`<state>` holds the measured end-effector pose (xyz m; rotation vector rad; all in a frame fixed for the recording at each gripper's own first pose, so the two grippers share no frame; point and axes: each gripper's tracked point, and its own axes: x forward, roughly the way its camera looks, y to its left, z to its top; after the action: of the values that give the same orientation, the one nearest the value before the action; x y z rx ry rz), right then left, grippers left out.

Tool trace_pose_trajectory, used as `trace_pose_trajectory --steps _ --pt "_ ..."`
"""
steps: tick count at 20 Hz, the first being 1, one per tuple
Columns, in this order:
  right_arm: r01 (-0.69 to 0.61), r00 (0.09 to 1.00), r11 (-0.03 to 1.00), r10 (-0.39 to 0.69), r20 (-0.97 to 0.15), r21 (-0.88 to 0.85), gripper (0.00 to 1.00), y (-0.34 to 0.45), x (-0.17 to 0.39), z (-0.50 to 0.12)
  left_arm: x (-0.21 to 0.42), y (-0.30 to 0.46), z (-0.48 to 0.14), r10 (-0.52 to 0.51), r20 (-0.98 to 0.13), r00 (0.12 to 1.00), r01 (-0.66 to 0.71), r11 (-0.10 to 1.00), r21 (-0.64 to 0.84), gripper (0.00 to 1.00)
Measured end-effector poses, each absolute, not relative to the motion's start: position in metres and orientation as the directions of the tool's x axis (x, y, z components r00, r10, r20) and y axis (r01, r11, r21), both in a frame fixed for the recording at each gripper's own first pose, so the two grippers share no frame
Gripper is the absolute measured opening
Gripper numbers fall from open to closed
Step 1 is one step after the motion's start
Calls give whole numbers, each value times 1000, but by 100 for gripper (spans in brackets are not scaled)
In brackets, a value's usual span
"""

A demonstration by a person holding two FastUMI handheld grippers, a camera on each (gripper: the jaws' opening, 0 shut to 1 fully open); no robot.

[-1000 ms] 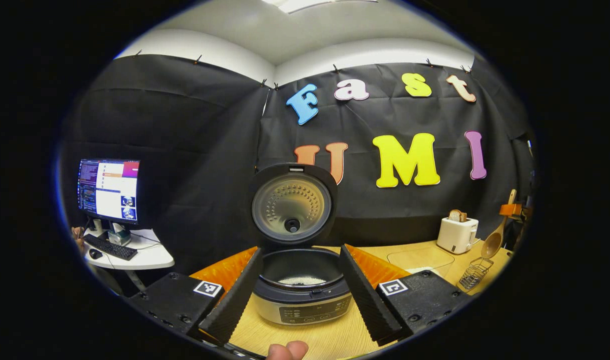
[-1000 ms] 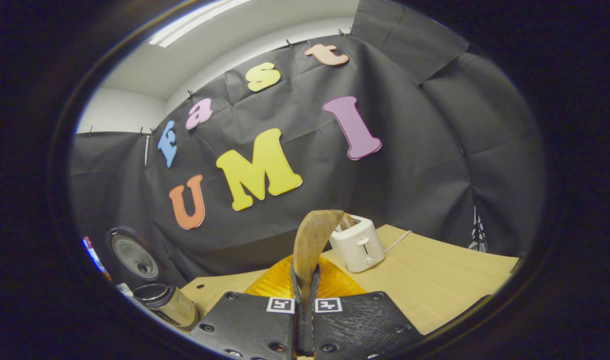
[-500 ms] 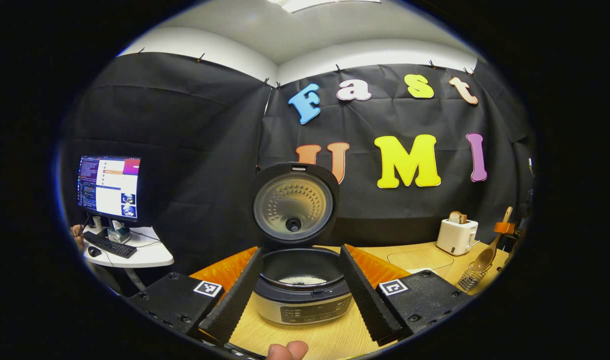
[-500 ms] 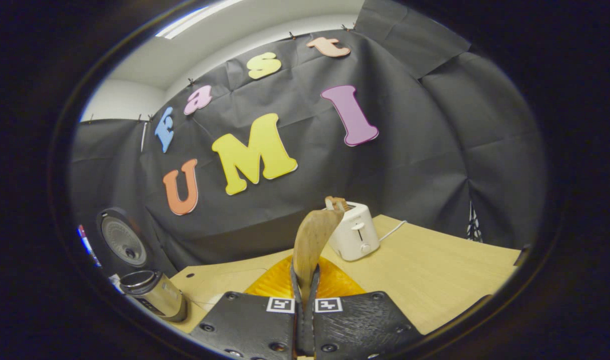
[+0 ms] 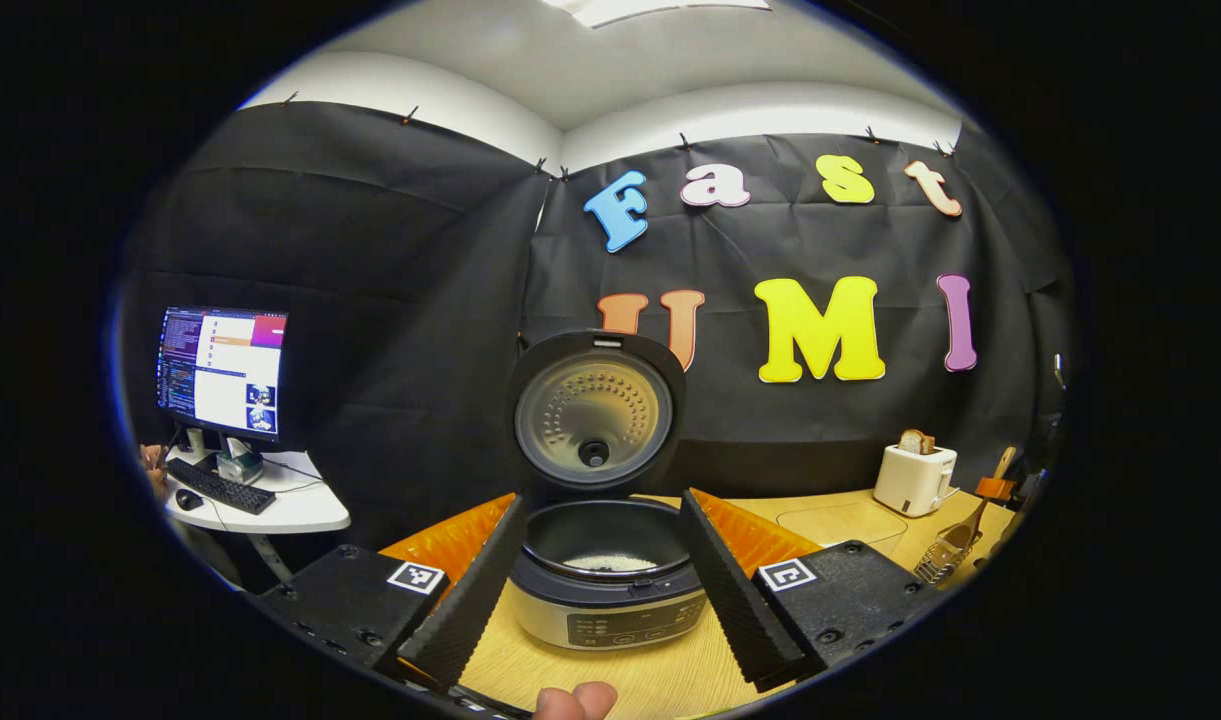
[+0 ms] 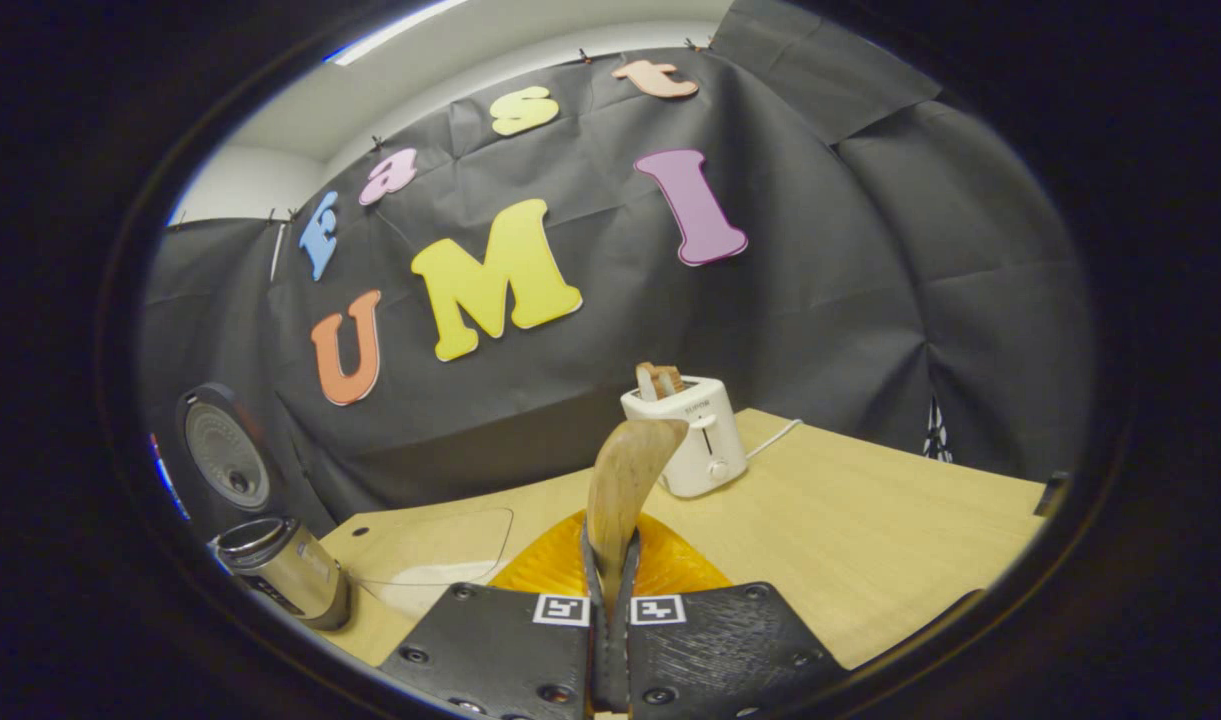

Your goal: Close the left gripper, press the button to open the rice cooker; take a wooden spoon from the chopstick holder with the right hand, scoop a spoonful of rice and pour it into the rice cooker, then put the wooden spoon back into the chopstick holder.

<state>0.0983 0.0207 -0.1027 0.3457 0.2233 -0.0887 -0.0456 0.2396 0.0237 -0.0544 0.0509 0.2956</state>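
**Right gripper view: spoon going back to the holder**

Right gripper view shows my right gripper (image 6: 610, 575) with its fingers clamped narrow on the wooden spoon (image 6: 622, 480), whose bowl stands up at lower centre of the frame, in front of the white toaster (image 6: 686, 440). I see no rice in the bowl from this side, though its hollow faces away, so I cannot be sure.

In the left gripper view, my left gripper (image 5: 600, 590) hangs with fingers spread wide, holding nothing, on either side of the rice cooker (image 5: 610, 590) at lower centre. The lid (image 5: 595, 412) stands upright and white rice (image 5: 610, 563) lies in the pot. At the far right edge of that frame the spoon sits low over the wire chopstick holder (image 5: 942, 563) on the worktop (image 5: 840, 520); whether its tip is already inside I cannot tell.

I judge the pouring done and the last step in hand: returning the spoon. Next I need to lower it straight into the holder, keep it clear of the wire rim, then part my right fingers and draw up without tipping the holder.
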Motion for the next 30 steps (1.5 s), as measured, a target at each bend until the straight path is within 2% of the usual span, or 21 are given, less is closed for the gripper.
trace_pose_trajectory --steps 7,11,14,15,16,17,18,19,20,21,22,23,24,30 --pt "135 961 929 -38 -276 345 3 23 102 -123 -45 240 23 297 -62 953 -300 952 -54 98" --pt "128 966 929 -37 -257 346 7 22 100 -119 -44 240 23 294 -65 954 -297 954 -49 98" --pt "131 972 936 -57 -227 327 13 15 98 -108 -44 236 23 290 -64 955 -293 955 -45 98" --pt "130 973 935 -57 -223 329 12 13 97 -108 -44 236 24 290 -64 955 -293 955 -43 98" --pt "137 972 934 -63 -225 330 27 8 96 -109 -44 235 24 290 -62 955 -293 955 -42 98" --pt "143 971 933 -68 -228 329 29 5 95 -111 -44 236 24 290 -61 955 -292 955 -43 98" --pt "135 971 931 -56 -233 340 41 4 93 -112 -45 235 25 291 -60 955 -294 955 -42 98" --pt "137 970 930 -56 -236 342 67 0 93 -112 -45 235 27 294 -56 954 -297 954 -39 98" --pt "143 970 931 -65 -234 334 82 -3 93 -112 -45 234 27 292 -54 955 -294 955 -39 98" --pt "147 971 934 -73 -227 326 90 -7 90 -110 -45 232 28 290 -52 956 -292 956 -36 98" --pt "145 972 935 -74 -223 324 93 -8 88 -108 -44 231 28 288 -52 956 -290 957 -34 98" --pt "143 973 937 -74 -220 320 87 -9 86 -106 -44 231 27 286 -53 957 -288 957 -33 98" --pt "141 973 938 -73 -218 317 94 -11 83 -104 -43 229 27 284 -54 957 -286 958 -32 98" --pt "133 970 963 -78 -229 235 94 -21 51 -100 -41 222 29 277 -53 960 -278 960 -22 98"
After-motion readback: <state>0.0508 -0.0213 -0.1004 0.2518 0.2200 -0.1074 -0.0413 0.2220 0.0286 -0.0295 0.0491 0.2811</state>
